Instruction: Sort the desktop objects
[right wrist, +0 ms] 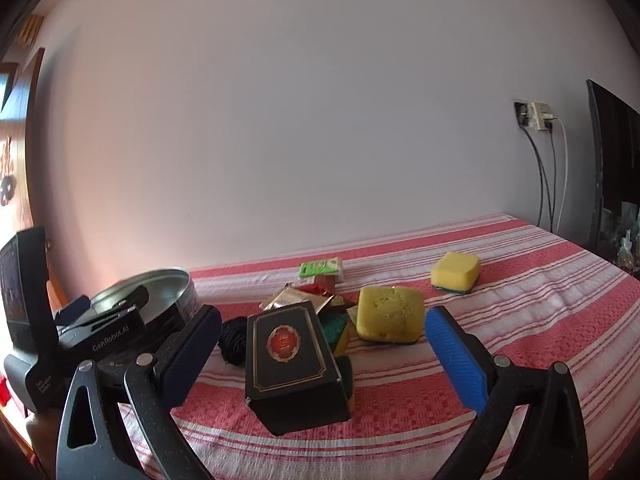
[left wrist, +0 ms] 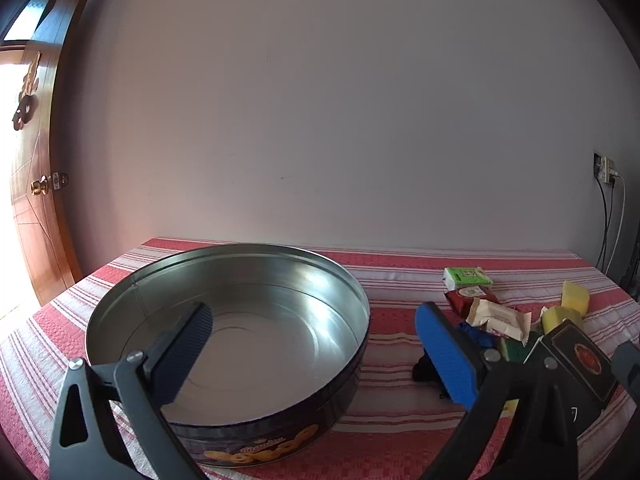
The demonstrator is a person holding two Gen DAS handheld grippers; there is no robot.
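Observation:
A round metal cookie tin (left wrist: 352,280) stands empty on the striped cloth; it also shows in the right wrist view (right wrist: 176,280). My left gripper (left wrist: 316,354) is open and empty, its left finger over the tin. My right gripper (right wrist: 324,354) is open around a black box with a red emblem (right wrist: 292,360), jaws apart from its sides. The box also shows in the left wrist view (left wrist: 576,356). Behind the box lie yellow sponges (right wrist: 390,314), (right wrist: 456,270), a green packet (right wrist: 320,268), snack wrappers (right wrist: 288,298) and a black cord bundle (right wrist: 234,338).
The table wears a red and white striped cloth (right wrist: 520,320) against a pale wall. A wooden door (left wrist: 36,200) stands left. A wall socket with cables (right wrist: 536,116) and a dark screen (right wrist: 616,168) are at the right. The left gripper's body (right wrist: 80,340) sits left of the box.

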